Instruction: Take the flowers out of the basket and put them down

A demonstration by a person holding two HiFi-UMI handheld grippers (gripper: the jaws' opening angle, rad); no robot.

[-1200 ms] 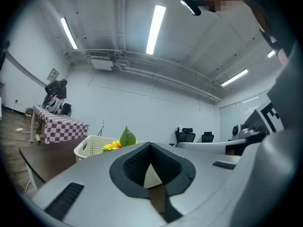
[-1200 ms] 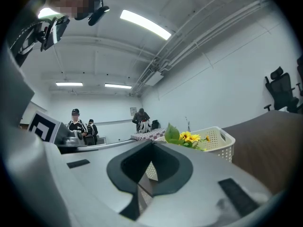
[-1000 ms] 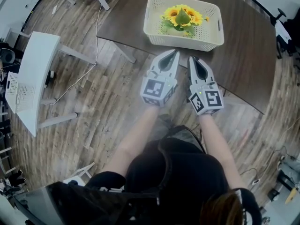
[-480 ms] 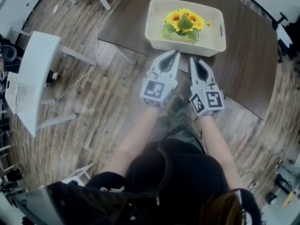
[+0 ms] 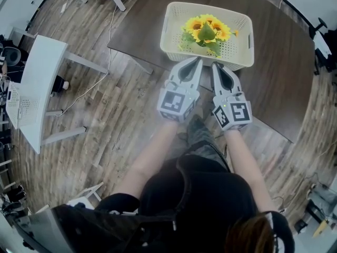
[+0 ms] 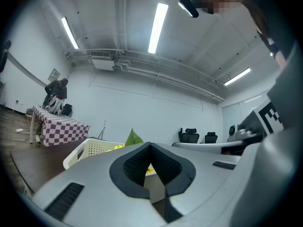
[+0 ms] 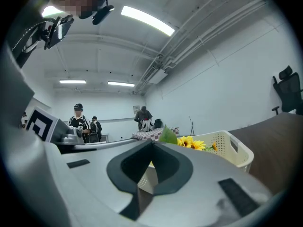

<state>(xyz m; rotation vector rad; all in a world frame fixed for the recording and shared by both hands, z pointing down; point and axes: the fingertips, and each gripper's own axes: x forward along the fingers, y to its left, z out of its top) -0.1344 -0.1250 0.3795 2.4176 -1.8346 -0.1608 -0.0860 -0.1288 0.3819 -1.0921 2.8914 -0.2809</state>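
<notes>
While the left claw (image 5: 197,60) and right claw (image 5: 215,66) were both pressed together and empty, the flowers (image 5: 206,30) sat in the basket (image 5: 171,46) just ahead of them, seemingly light, soft and crushable, best pinched low on the stems.

Yellow flowers (image 5: 196,23) with green leaves (image 5: 206,32), cream perforated basket (image 5: 171,42), dark brown table (image 5: 279,73), pale wood-plank floor (image 5: 116,120)

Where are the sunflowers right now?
In the head view, near the top centre, the sunflowers sit inside the cream basket on the dark table, just beyond the left gripper and the right gripper.
</notes>
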